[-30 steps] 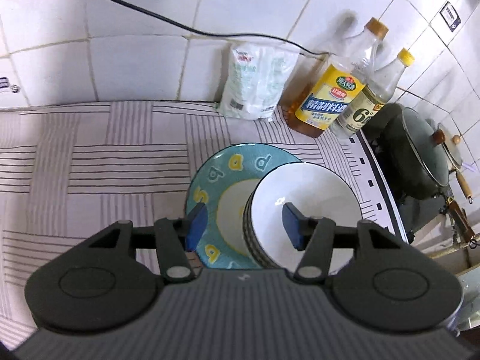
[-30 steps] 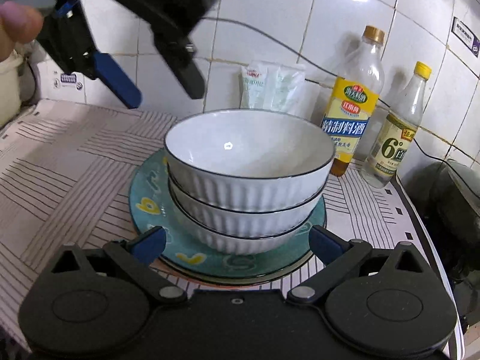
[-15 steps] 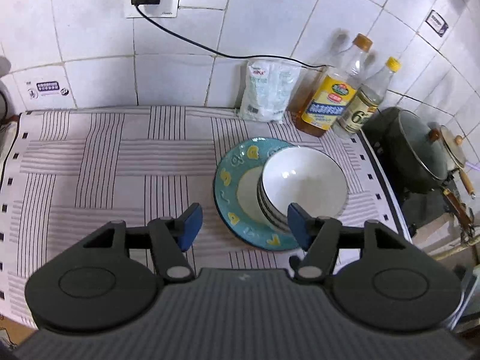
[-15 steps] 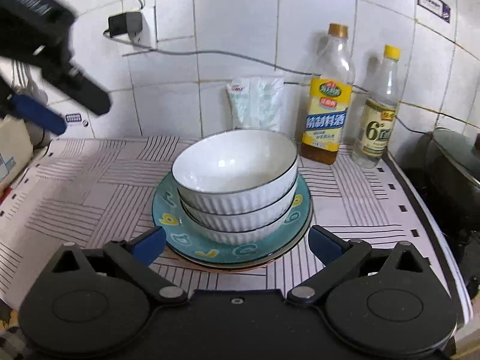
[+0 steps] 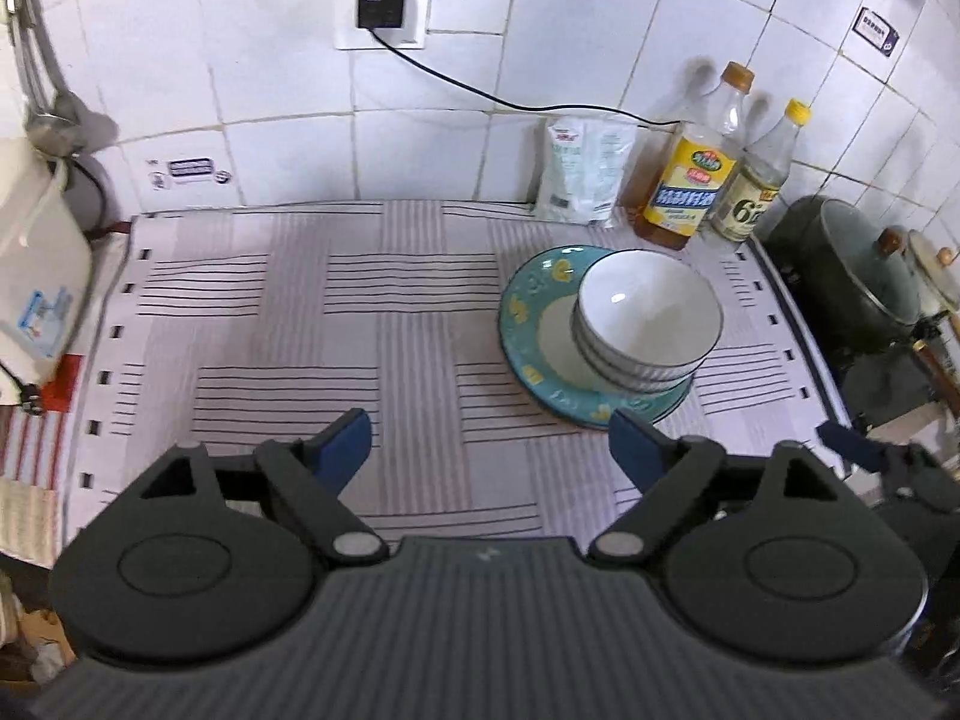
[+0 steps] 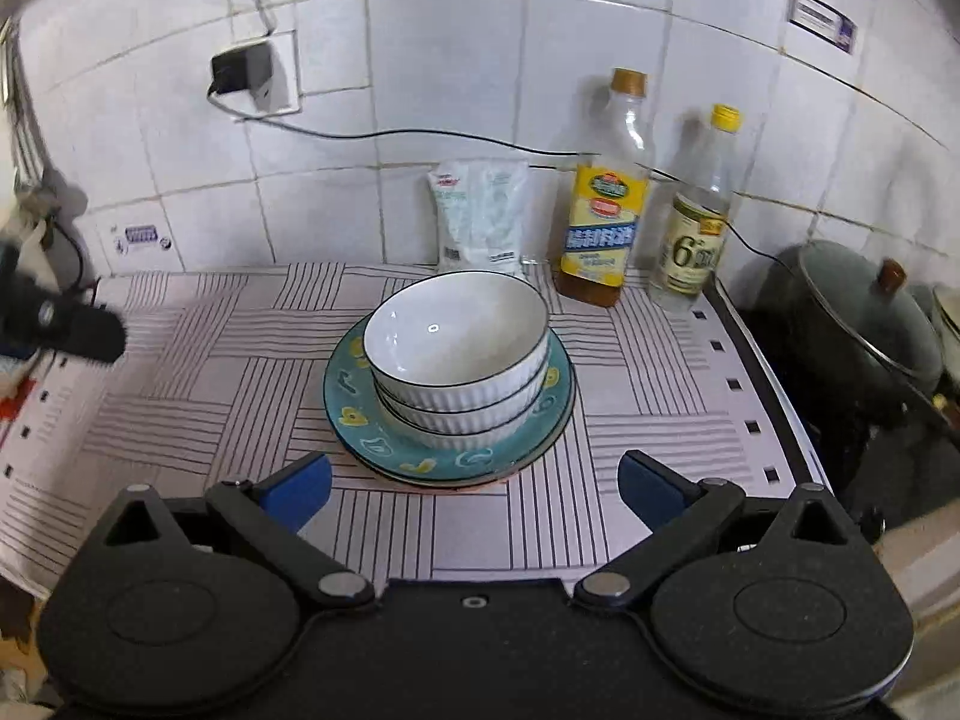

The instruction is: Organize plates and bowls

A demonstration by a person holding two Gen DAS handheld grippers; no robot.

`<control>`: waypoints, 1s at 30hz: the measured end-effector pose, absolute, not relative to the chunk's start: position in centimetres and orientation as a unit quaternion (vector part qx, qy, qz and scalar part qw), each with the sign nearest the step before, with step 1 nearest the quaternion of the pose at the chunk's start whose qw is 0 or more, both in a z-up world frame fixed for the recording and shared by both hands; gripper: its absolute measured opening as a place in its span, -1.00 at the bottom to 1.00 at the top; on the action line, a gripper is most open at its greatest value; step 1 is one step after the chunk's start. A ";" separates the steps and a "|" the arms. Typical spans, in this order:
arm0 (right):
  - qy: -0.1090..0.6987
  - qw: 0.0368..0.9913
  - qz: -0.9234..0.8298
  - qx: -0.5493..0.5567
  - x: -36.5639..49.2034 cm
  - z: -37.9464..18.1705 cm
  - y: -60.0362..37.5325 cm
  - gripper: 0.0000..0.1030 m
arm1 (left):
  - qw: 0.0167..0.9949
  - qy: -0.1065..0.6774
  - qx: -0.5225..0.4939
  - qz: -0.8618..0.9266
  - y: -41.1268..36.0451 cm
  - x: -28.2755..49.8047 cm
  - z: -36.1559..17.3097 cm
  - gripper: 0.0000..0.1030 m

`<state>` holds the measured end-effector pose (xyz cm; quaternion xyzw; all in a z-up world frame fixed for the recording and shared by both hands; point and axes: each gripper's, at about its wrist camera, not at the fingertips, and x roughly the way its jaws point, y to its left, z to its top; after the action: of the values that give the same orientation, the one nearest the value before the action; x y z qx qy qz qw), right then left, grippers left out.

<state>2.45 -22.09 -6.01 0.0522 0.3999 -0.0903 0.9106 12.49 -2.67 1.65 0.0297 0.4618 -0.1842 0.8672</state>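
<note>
1. The striped cloth (image 5: 288, 324) covers the counter beneath both claws and runs from them to the white tiled wall (image 5: 288, 138) ahead.
2. A dark lidded pot (image 6: 864, 330) sits past the cloth's edge, off to the right of the right claw and ahead of it.
3. The left claw (image 5: 489, 441) hangs above bare cloth with its blue pads well apart and its jaws opening; nothing lies between them.
4. The right claw (image 6: 474, 489) hangs with its pads spread wide and nothing between them; part of the left claw shows as a dark blur at the left edge of its view.
5. The teal plates (image 6: 360, 420), stacked, lie on the cloth just ahead of the right claw, centred between its pads, and ahead and to the right of the left claw.
6. Three white ribbed bowls (image 6: 459, 354) sit nested on the plates, upright, untouched by either claw.
7. A white bag (image 6: 480, 216) leans on the wall behind the bowls.
8. A yellow-labelled bottle (image 6: 603, 222) and a clear bottle (image 6: 696, 228) stand side by side to the right of the bag.
9. A black plug (image 5: 379, 0) sits in a wall socket, high ahead of the left claw.
</note>
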 end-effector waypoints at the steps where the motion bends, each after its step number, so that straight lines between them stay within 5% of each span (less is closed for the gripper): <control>1: 0.399 0.910 -0.094 0.057 2.1 -5.7 -22.1 1.00 | 0.869 0.461 0.032 -0.178 -2.3 12.2 1.8 0.73; 30: 0.336 0.933 -0.107 0.073 -4.9 0.0 -20.4 0.99 | 0.911 0.391 0.063 -0.112 3.1 5.7 1.5 0.88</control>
<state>-4.90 -20.45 0.03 0.0728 0.3357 -0.1070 0.9330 5.72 3.06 1.51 0.0633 0.3913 -0.1118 0.9112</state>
